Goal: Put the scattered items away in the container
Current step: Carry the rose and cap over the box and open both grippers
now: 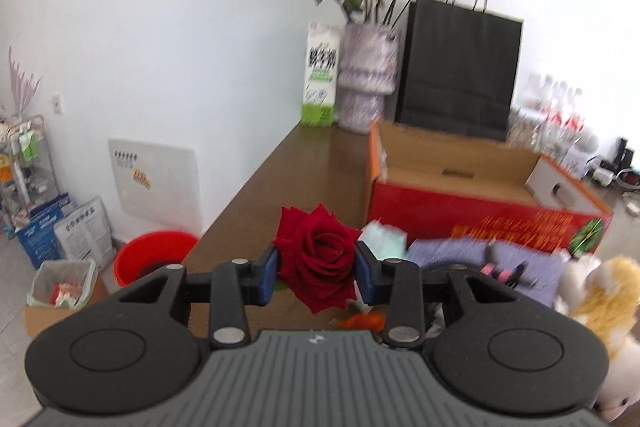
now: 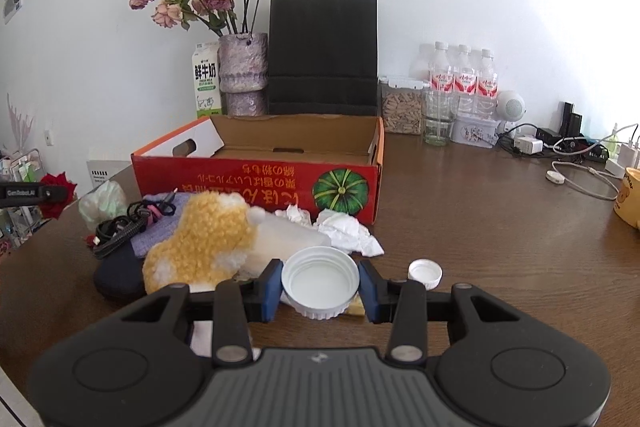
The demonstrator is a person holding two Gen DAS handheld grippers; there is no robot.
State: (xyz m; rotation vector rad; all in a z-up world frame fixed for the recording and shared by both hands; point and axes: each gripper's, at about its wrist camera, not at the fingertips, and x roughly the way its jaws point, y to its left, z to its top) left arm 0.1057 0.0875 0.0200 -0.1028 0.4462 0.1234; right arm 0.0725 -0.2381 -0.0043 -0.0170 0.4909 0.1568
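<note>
The left gripper (image 1: 316, 265) has its two blue pads pressed against the sides of one red rose (image 1: 318, 255), the bloom pinched between them and raised above the brown table (image 1: 280, 167). The right gripper (image 2: 320, 285) is clamped, jaws partly closed, on one wide white jar lid (image 2: 320, 279), held hollow side up just above the tabletop; a second, smaller white bottle cap (image 2: 425, 273) lies on the table just beside its right finger. Behind both stands one open red cardboard box (image 2: 256, 183) printed with a green pumpkin, its flap folded inward, and nothing can be seen inside it from these views. In front of the box the loose items are bunched together: one fluffy yellow-and-white plush toy (image 2: 200, 239), one black coiled cable (image 2: 120, 227) with a pink tie lying on one folded purple cloth (image 2: 160, 223), one pale green crumpled bag (image 2: 102, 203), two wads of white tissue (image 2: 348, 229), and one dark pouch (image 2: 118, 275) at the near edge. Along the wall stand one milk carton (image 2: 207, 81), one vase of dried pink roses (image 2: 243, 73), one black paper bag (image 2: 323, 55) and three water bottles (image 2: 464, 79). On the floor, in the left view, sits one red bucket (image 1: 154, 253).
</note>
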